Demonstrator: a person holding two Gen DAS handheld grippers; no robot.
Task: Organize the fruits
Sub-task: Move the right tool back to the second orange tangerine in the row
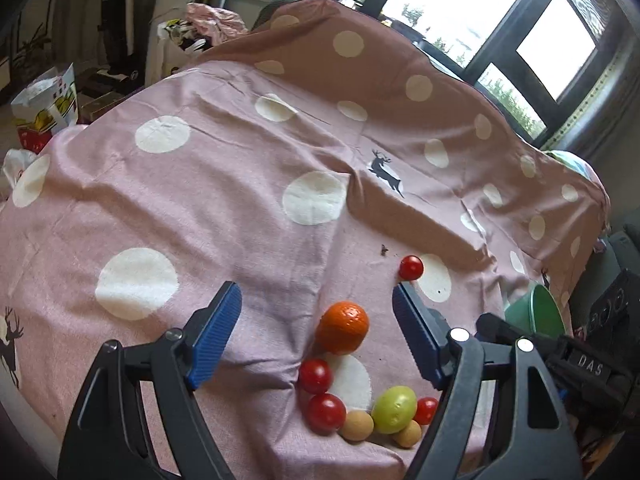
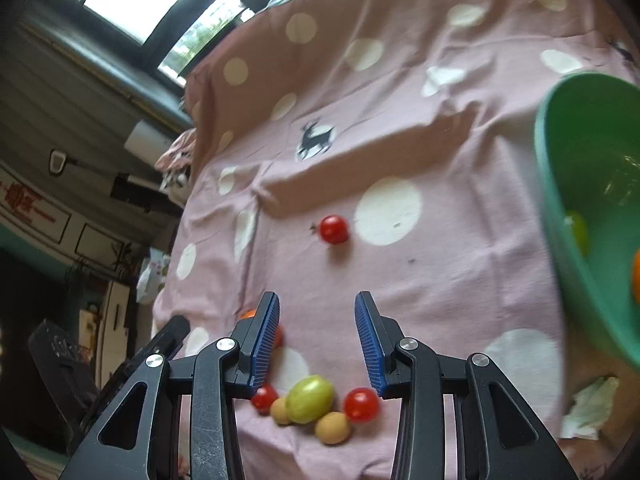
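Both tongs (image 1: 316, 312) (image 2: 317, 344) spread, empty, above round glossy fruits (image 1: 344, 328).

Daylit scene, strong fisheye warp, right view smeared.

Blown-out windows (image 1: 460, 8) lit the dotted cloth (image 1: 200, 184) from behind, leaving soft shadows under its folds and the orange (image 1: 343, 327). Edges bent and darkened into black corners. In the right wrist view the green bowl (image 2: 576, 216) and cloth blurred with motion; the left stayed sharp.

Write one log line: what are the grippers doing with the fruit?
left gripper: open, empty | right gripper: open, empty | orange, green fruit: on cloth | green bowl: some fruit
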